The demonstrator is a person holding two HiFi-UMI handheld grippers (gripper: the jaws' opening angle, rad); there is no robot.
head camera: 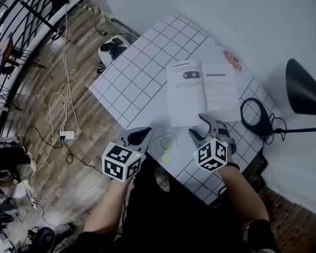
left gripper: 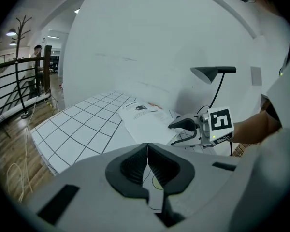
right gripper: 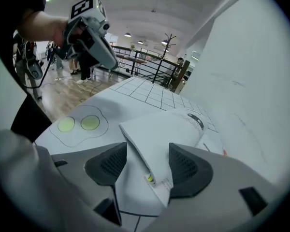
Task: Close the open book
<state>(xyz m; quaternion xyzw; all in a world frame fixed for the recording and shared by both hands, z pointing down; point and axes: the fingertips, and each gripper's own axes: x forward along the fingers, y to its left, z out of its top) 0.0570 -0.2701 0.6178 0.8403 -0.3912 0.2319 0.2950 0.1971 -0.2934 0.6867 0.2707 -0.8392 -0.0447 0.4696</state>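
The open book (head camera: 200, 91) lies flat with white printed pages on the gridded table (head camera: 142, 73), right of centre. My right gripper (head camera: 199, 125) hovers at the book's near edge, jaws wide apart. In the right gripper view the book's near corner (right gripper: 157, 139) lies between the open jaws of the right gripper (right gripper: 147, 161), and the pads do not press on it. My left gripper (head camera: 138, 136) is at the table's near edge, left of the book, with its jaws shut on nothing. In the left gripper view the left gripper (left gripper: 147, 151) points towards the book (left gripper: 145, 117), with the right gripper (left gripper: 183, 129) beside it.
A printed outline with two green circles (head camera: 167, 147) sits on the table between the grippers. A black lamp (head camera: 305, 88) and a coiled black cable (head camera: 258, 115) stand at the right. An orange sticker (head camera: 233, 59) lies beyond the book. Cables run over the wooden floor (head camera: 63, 104) at the left.
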